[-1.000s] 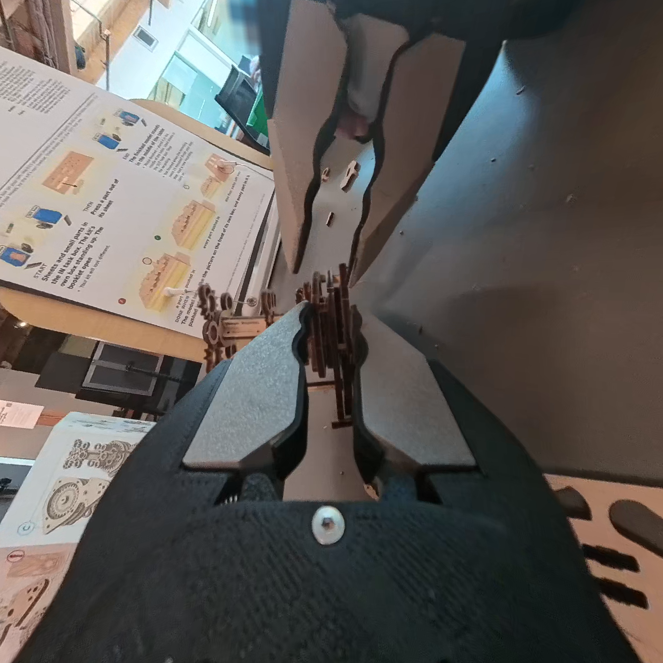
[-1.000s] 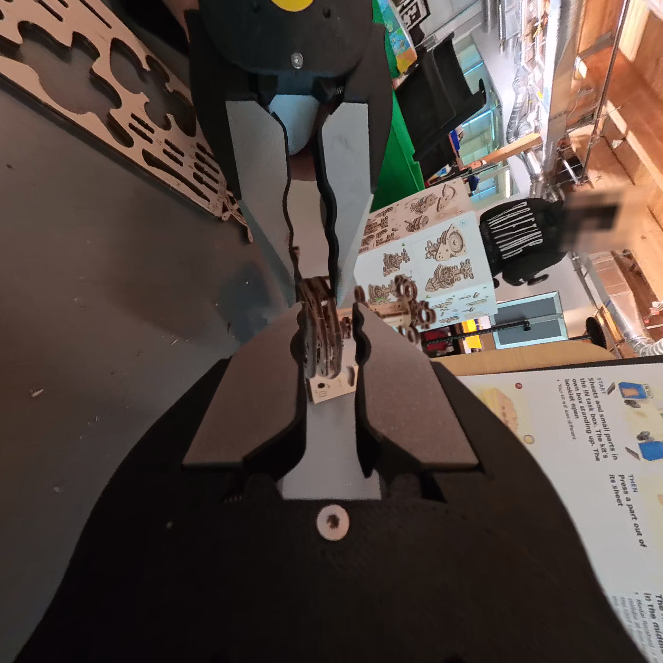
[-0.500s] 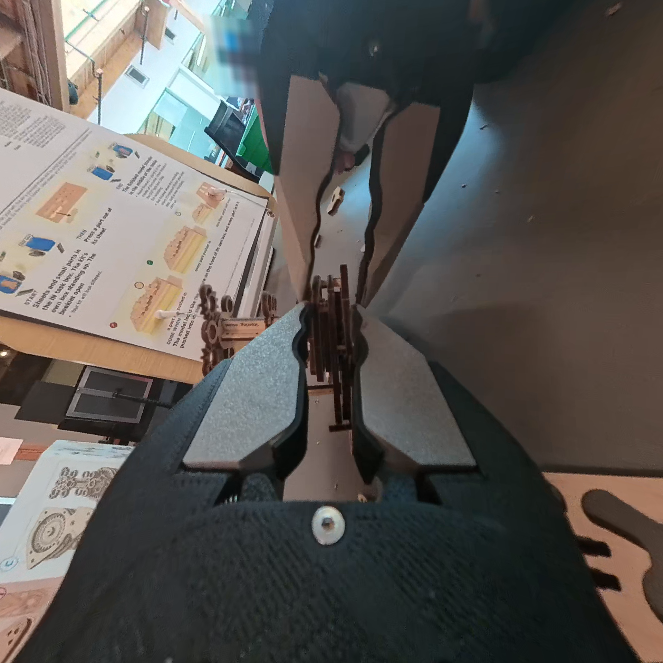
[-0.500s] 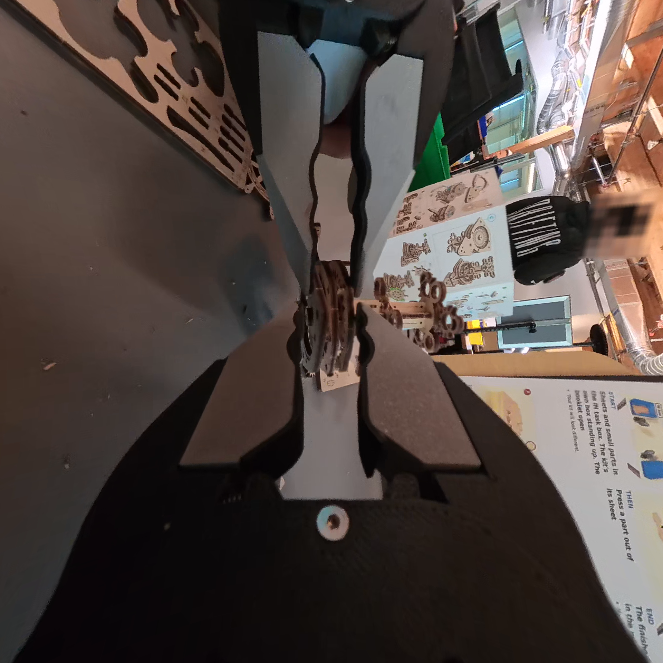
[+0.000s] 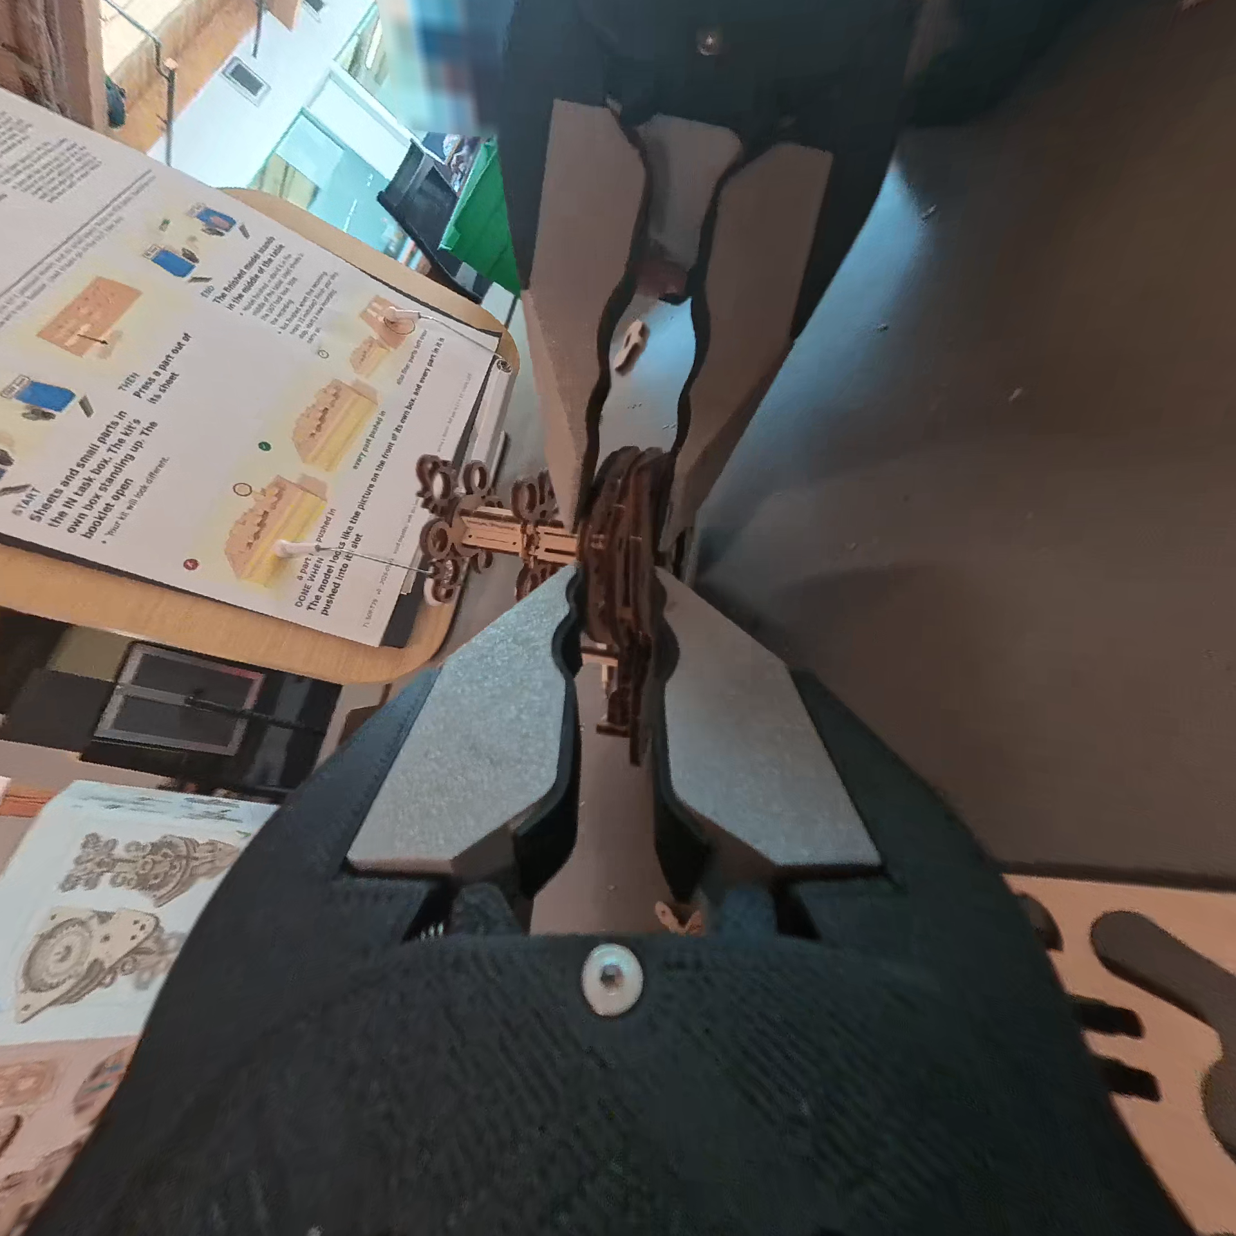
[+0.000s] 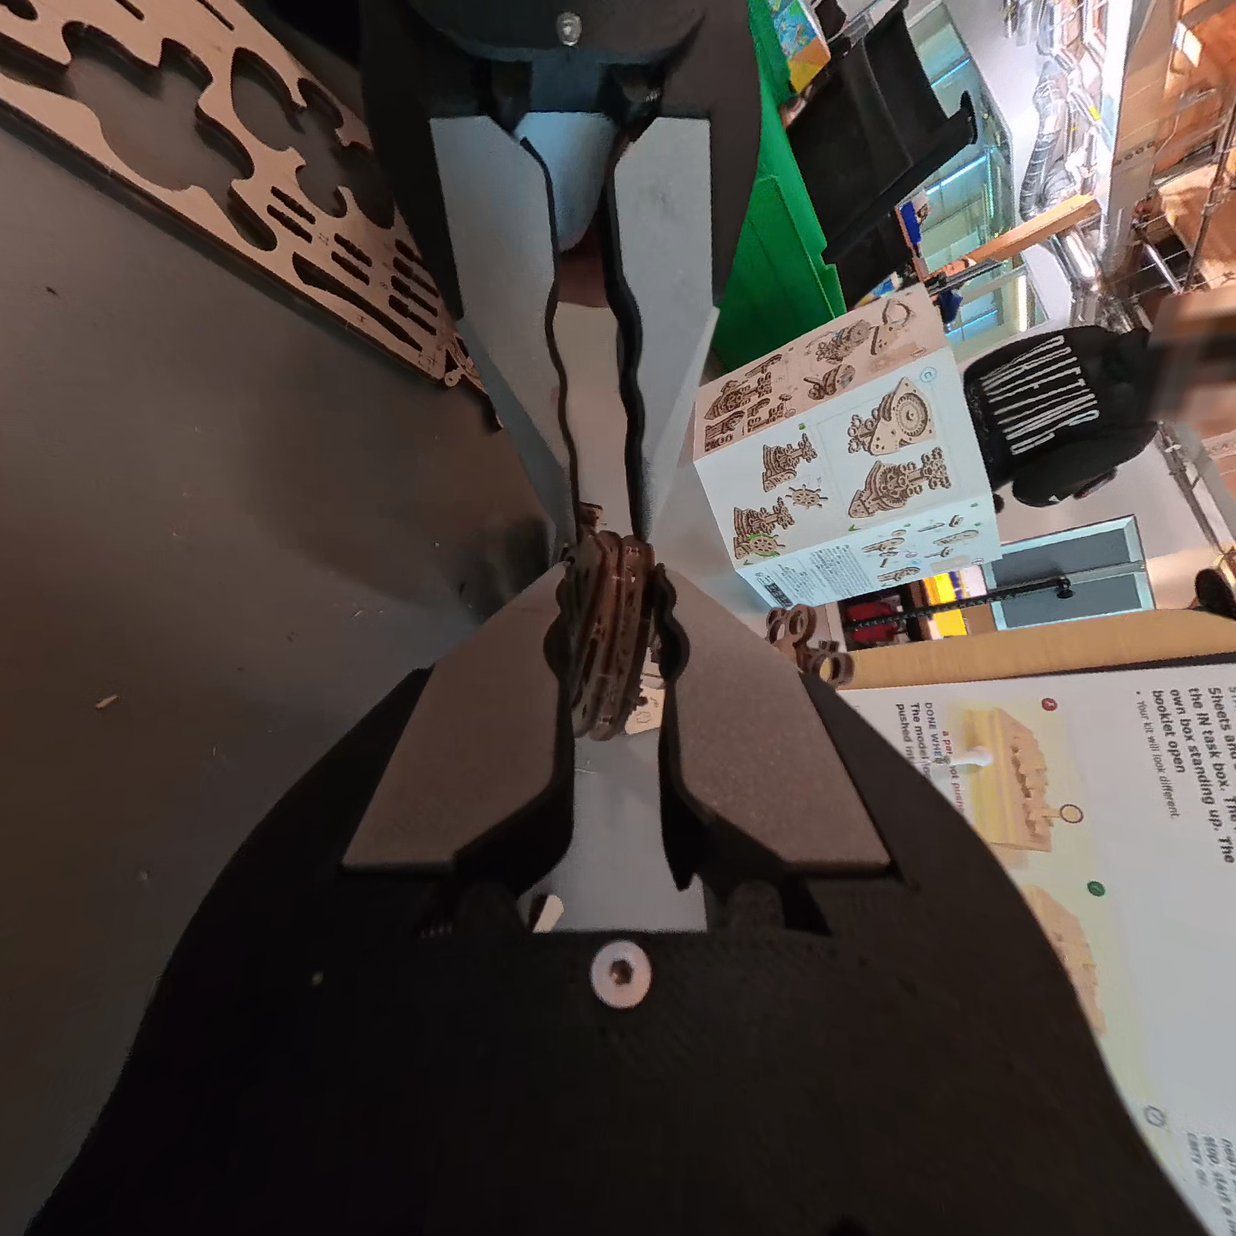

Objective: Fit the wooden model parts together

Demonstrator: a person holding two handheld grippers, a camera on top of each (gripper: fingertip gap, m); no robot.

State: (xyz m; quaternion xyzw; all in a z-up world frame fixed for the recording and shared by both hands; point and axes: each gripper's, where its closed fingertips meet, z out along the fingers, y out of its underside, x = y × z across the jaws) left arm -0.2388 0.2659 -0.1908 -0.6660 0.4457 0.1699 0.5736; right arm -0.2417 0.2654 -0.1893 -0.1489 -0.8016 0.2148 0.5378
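So the wooden model (image 5: 619,542) is mostly built, held up above the table (image 5: 1003,468). The left gripper (image 5: 619,595) pinches one side, and the right gripper (image 6: 612,588) pinches the other. More parts probably wait in the cut sheet (image 6: 221,167).

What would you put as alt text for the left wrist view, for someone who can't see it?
The left gripper is shut on a dark wooden gear assembly, which the right gripper grips from the opposite side above a grey table. A flower-shaped wooden shaft sticks out left, toward an illustrated instruction sheet.
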